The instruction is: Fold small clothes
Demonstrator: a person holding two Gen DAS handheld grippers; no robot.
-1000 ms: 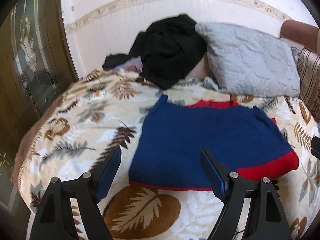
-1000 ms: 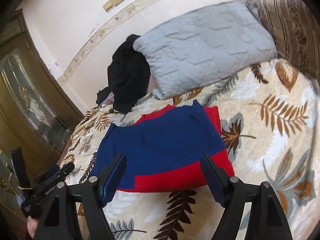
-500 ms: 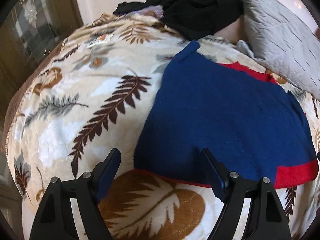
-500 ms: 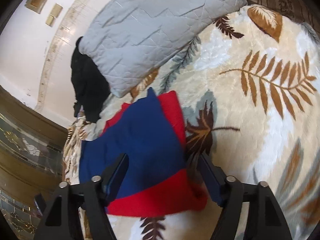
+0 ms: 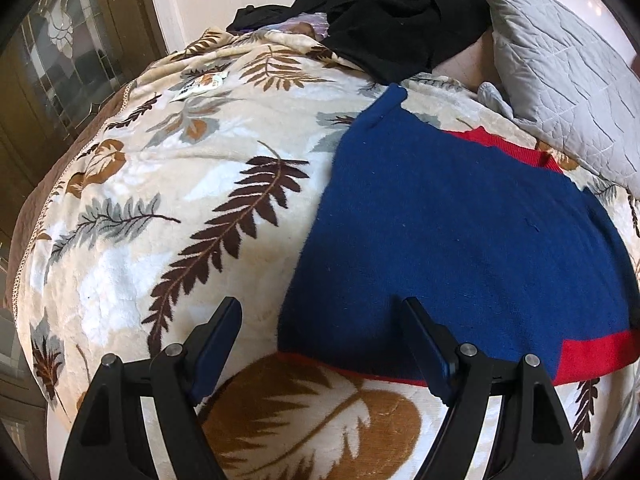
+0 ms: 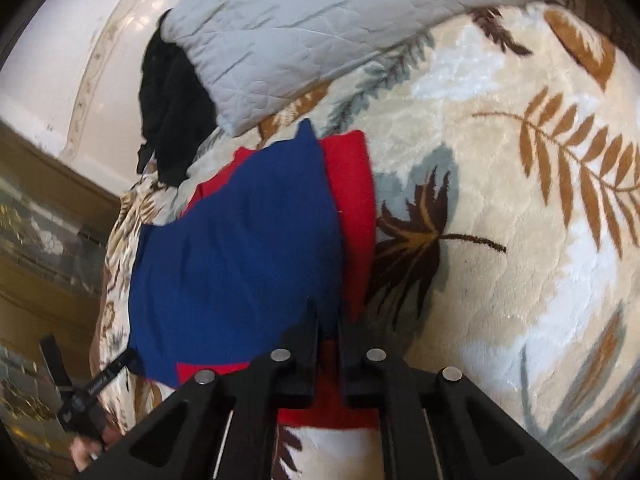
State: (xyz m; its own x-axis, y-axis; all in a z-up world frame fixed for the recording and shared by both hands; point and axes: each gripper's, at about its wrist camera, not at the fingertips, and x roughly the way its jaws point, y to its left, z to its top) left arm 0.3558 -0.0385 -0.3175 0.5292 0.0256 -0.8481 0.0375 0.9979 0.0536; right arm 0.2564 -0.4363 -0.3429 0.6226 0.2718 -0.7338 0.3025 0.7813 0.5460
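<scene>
A bed covered by a cream blanket with brown and grey leaf prints fills the space ahead of the fingers. Beyond it, far ahead, a grey quilted pillow leans beside a heap of black clothes against a white wall with a patterned border. To the left stands a wooden door with frosted glass.

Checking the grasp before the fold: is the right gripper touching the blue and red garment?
Touching. In the right wrist view the right gripper is shut on the blue and red garment's near edge.
</scene>
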